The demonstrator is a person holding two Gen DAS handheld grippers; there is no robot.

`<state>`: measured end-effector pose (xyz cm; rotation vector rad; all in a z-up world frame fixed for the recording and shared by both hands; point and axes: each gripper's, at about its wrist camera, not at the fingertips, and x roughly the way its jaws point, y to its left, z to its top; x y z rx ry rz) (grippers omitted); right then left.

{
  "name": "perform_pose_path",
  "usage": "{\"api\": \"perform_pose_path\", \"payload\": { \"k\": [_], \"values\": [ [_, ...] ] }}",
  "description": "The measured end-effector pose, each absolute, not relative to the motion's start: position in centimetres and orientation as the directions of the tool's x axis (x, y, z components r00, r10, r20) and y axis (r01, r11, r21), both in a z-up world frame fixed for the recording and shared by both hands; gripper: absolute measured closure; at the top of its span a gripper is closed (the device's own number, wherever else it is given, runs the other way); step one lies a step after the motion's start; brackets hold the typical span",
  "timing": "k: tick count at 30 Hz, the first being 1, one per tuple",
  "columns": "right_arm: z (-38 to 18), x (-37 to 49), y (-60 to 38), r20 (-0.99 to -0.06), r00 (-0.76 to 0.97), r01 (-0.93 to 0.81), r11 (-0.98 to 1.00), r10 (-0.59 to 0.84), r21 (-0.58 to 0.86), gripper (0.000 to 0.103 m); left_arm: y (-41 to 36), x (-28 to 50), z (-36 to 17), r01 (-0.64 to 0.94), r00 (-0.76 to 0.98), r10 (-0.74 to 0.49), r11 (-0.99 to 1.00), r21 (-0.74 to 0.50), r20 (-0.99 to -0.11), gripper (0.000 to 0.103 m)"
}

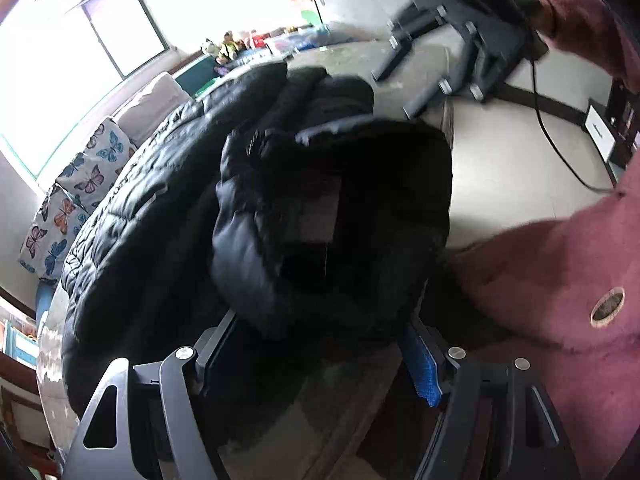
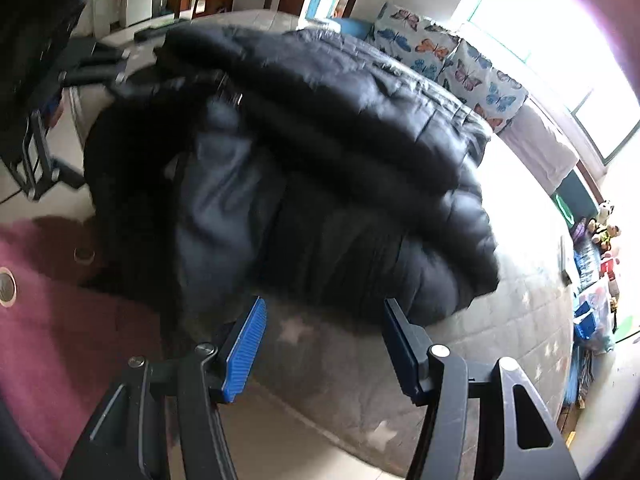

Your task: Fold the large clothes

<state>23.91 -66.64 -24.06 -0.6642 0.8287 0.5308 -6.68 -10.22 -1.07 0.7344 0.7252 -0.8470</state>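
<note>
Jaws wide on left gripper [image 1: 316,364] and right gripper [image 2: 324,344]; pinch the black quilted puffer jacket [image 2: 320,152] hem at the bed's [image 2: 500,340] near edge.

The jacket [image 2: 320,128] is black quilted cloth with a slight sheen. The bed [image 2: 500,320] cover is matt grey quilted cloth. Gripper pads [image 2: 244,348] are ribbed blue rubber or plastic on matt black arms. At 1 o'clock, butterfly-print cloth pillows [image 2: 452,60].
</note>
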Motion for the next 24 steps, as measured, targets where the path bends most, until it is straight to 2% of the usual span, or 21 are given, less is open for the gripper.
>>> {"api": "perform_pose_path", "payload": {
  "k": [2,3,5,6,9,15,18,20,24],
  "values": [
    [-24.6,23.6,-66.5,-0.806,0.562,-0.674,0.667,0.185,-0.317,0.038,-10.5,-6.4,-0.9,0.835,0.479,-0.395,0.479,0.269,-0.784,0.03],
    [-25.0,23.5,-66.2,-0.804,0.561,-0.682,0.66,0.198,-0.313,0.038,-10.8,-6.3,-0.7,0.827,0.493,-0.398,0.489,0.276,-0.774,0.04],
    [-25.3,23.4,-65.4,-0.797,0.561,-0.698,0.645,0.224,-0.31,0.038,-10.6,-6.0,0.0,0.814,0.511,-0.408,0.513,0.273,-0.756,0.052],
    [-25.5,23.4,-65.0,-0.789,0.567,-0.702,0.639,0.235,-0.314,0.038,-10.3,-6.0,0.4,0.808,0.514,-0.417,0.528,0.261,-0.75,0.064],
    [-25.8,23.5,-63.8,-0.763,0.594,-0.706,0.619,0.255,-0.344,0.038,-9.2,-4.6,1.6,0.785,0.501,-0.447,0.596,0.171,-0.741,0.075],
    [-24.5,25.2,-62.6,-0.73,0.603,-0.697,0.658,0.323,-0.285,0.039,-7.4,-2.4,3.9,0.761,0.463,-0.509,0.648,0.032,-0.725,0.077],
    [-23.1,26.0,-63.5,-0.692,0.62,-0.675,0.701,0.369,-0.231,0.048,-6.6,-2.1,4.5,0.76,0.445,-0.529,0.65,-0.007,-0.723,0.077],
    [-22.1,26.4,-64.0,-0.675,0.627,-0.666,0.717,0.389,-0.205,0.049,-6.1,-2.1,4.6,0.756,0.442,-0.54,0.654,-0.027,-0.717,0.077],
    [-21.2,26.4,-63.2,-0.642,0.66,-0.654,0.718,0.389,-0.238,0.049,-5.4,-2.2,4.6,0.745,0.434,-0.556,0.664,-0.065,-0.708,0.076]
  ]
}}
